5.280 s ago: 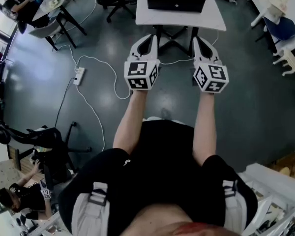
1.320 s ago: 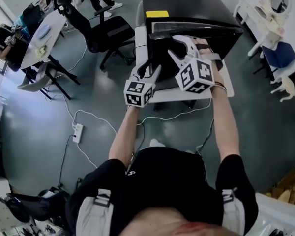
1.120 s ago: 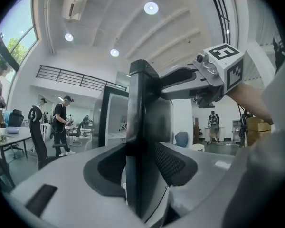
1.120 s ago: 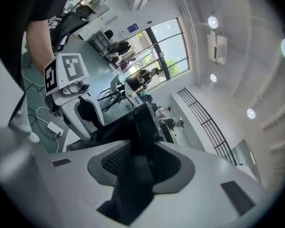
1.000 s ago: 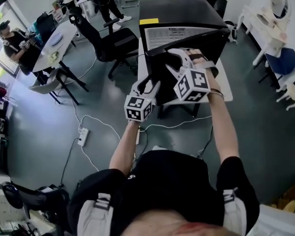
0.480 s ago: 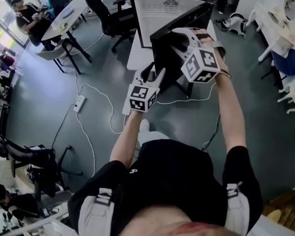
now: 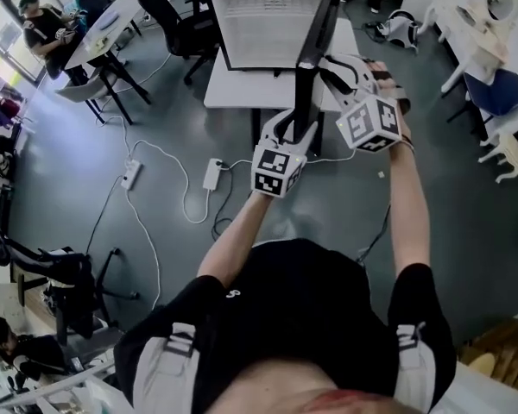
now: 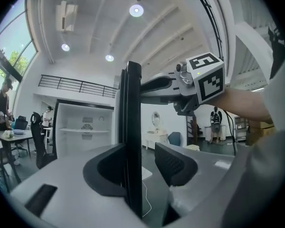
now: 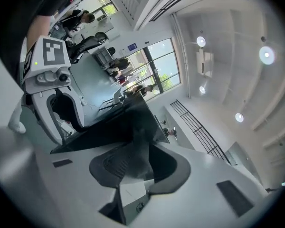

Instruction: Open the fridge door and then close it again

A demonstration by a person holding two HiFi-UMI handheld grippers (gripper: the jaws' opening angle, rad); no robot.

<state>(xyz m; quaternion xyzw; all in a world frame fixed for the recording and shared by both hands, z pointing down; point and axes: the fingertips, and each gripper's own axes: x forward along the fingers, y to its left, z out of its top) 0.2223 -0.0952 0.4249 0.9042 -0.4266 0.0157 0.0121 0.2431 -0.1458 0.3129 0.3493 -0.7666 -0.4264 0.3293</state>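
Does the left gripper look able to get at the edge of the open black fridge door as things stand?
Probably yes: the edge of the black fridge door stands between the open jaws of the left gripper, with nothing in the way.

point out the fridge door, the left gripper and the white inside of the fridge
fridge door (image 7: 313, 50), head view, on its dark edge, seen end-on
left gripper (image 7: 293, 128), head view, midway between its fingertips, astride the door's edge
fridge interior (image 7: 268, 24), head view, on the white inner wall
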